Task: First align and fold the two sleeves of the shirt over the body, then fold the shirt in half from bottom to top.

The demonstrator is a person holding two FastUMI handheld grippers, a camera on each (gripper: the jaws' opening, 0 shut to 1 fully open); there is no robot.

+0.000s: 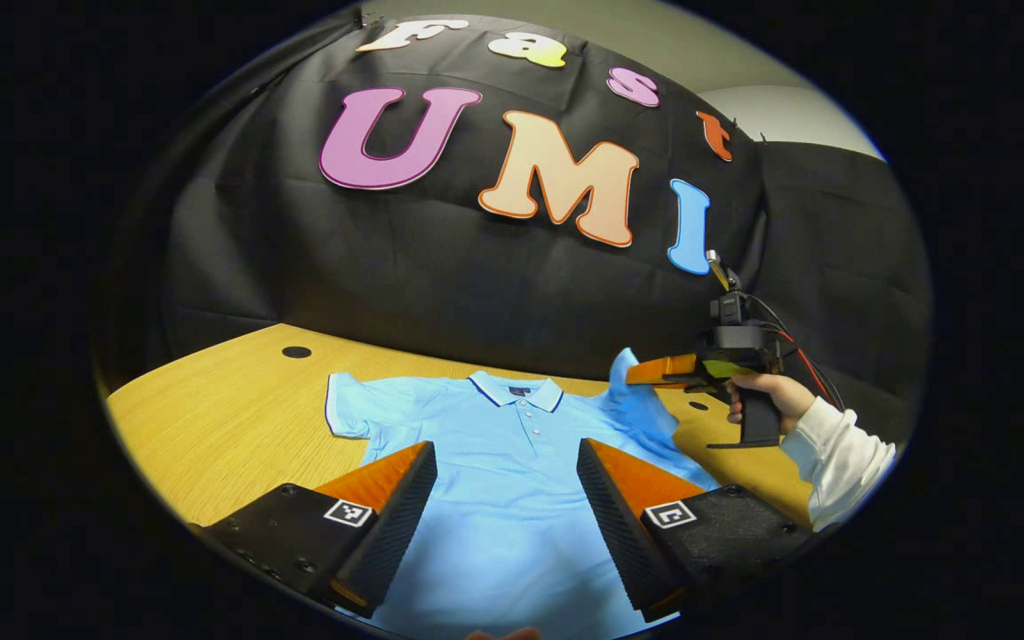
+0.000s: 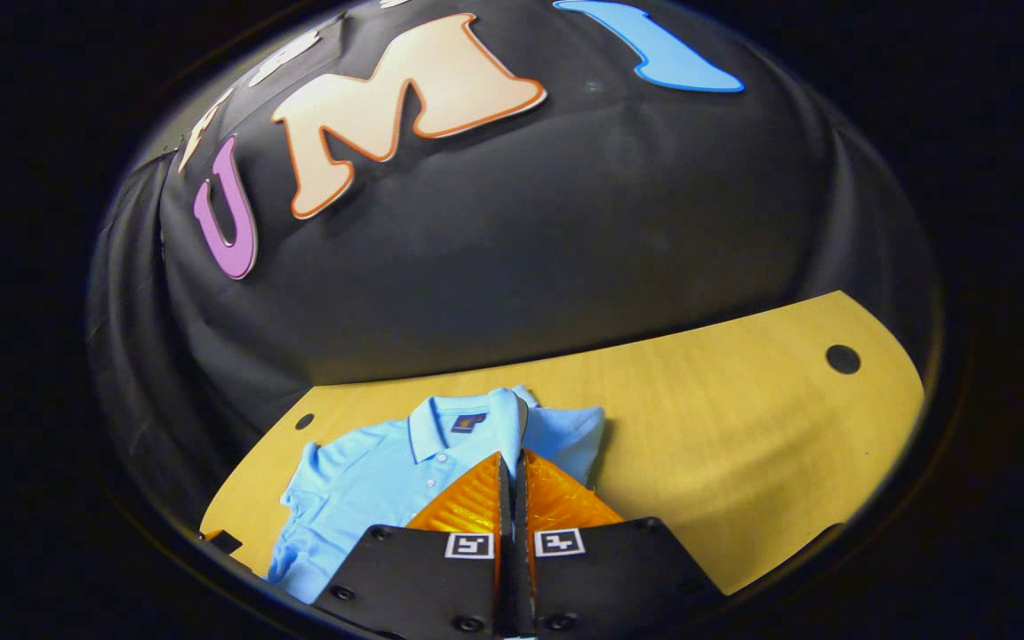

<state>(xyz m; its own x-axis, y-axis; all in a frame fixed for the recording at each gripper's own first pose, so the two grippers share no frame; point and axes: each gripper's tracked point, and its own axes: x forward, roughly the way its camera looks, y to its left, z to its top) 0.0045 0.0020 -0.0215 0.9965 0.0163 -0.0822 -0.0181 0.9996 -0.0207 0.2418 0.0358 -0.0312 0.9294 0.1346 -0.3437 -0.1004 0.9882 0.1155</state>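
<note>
Left sleeve (image 1: 348, 407): lying flat and spread out on the table (image 1: 210, 427), not yet folded over the body.
Left gripper (image 1: 505, 484): hovering above the shirt (image 1: 512, 480) body with jaws standing wide apart, gripping nothing.
Shirt: lying face up on the table, collar (image 1: 516, 389) toward the booth wall, buttons showing.
Right sleeve (image 1: 632, 391): lifting off the table and coming in toward the collar; in the right gripper view the cloth (image 2: 565, 436) is doubling over beside the collar.
Right gripper (image 1: 645, 373): fingers are pressing together, apparently pinching the sleeve's edge; a hand (image 1: 765, 396) is holding it.
Progress: first sleeve fold is under way; second sleeve and the bottom-to-top fold are remaining.
</note>
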